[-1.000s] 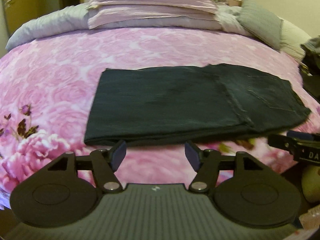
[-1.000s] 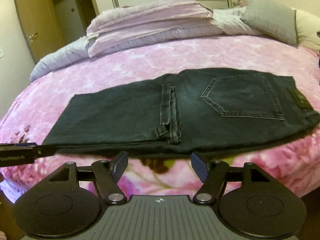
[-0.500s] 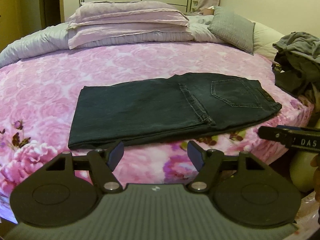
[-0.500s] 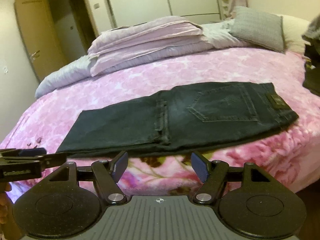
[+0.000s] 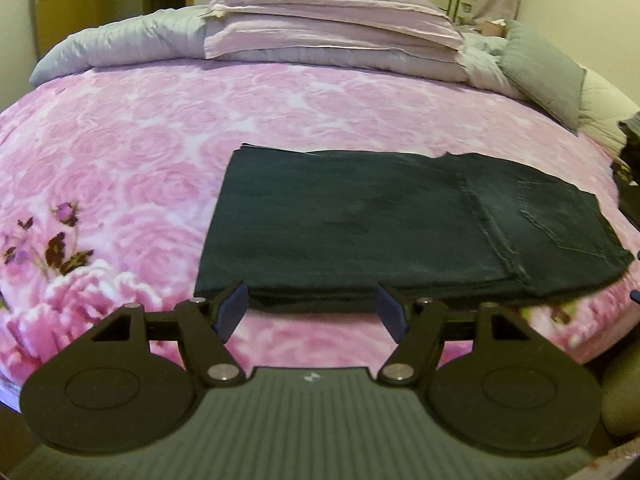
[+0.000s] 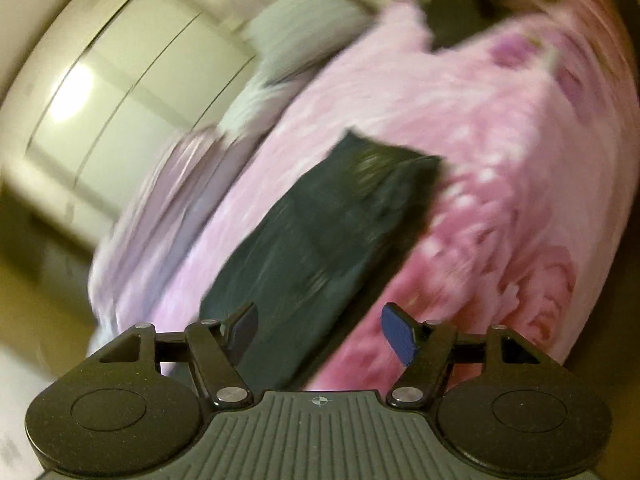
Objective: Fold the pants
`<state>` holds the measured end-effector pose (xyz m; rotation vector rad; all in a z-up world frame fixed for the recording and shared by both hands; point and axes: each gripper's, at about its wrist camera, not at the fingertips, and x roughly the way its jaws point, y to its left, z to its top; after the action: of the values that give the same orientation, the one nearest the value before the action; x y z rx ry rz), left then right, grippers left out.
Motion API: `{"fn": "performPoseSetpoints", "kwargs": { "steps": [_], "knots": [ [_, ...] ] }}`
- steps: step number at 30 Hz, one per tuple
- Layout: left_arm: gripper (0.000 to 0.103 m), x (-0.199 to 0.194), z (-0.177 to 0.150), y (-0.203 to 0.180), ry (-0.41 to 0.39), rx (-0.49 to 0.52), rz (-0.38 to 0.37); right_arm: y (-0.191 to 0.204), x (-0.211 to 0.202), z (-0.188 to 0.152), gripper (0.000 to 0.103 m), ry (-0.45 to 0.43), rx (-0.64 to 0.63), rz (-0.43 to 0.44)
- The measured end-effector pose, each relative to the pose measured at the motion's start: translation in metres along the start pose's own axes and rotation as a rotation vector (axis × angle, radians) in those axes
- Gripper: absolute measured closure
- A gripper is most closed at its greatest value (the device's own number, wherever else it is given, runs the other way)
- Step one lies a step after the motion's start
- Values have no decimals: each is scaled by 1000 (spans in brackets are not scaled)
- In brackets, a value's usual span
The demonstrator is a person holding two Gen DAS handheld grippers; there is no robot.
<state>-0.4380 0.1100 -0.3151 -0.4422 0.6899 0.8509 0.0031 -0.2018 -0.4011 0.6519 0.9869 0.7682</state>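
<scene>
There was one pair of pants [image 5: 360, 224], folded, on one bed [image 5: 120, 152]. Two tools showed, one per view: left [image 5: 311, 310] and right [image 6: 320, 336]. One grey pillow [image 5: 544, 68] and one stack of folded bedding [image 5: 328, 20] lay behind

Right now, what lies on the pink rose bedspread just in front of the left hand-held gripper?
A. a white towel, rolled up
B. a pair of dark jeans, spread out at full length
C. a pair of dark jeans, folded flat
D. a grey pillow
C: the dark jeans lie flat, doubled over, back pocket up, on the pink rose bedspread, beyond the open left hand-held gripper.
</scene>
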Motion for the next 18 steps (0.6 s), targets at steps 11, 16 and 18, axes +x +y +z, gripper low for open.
{"fn": "performPoseSetpoints", "kwargs": {
  "steps": [11,16,18],
  "knots": [
    [37,32,0,22,50,-127,-15,-41,37,40,42,-35,147,44],
    [37,38,0,26,40,-159,-51,-39,42,37,47,-34,119,15],
    [38,42,0,29,35,-178,-65,-34,45,35,73,-28,85,3]
  ]
}}
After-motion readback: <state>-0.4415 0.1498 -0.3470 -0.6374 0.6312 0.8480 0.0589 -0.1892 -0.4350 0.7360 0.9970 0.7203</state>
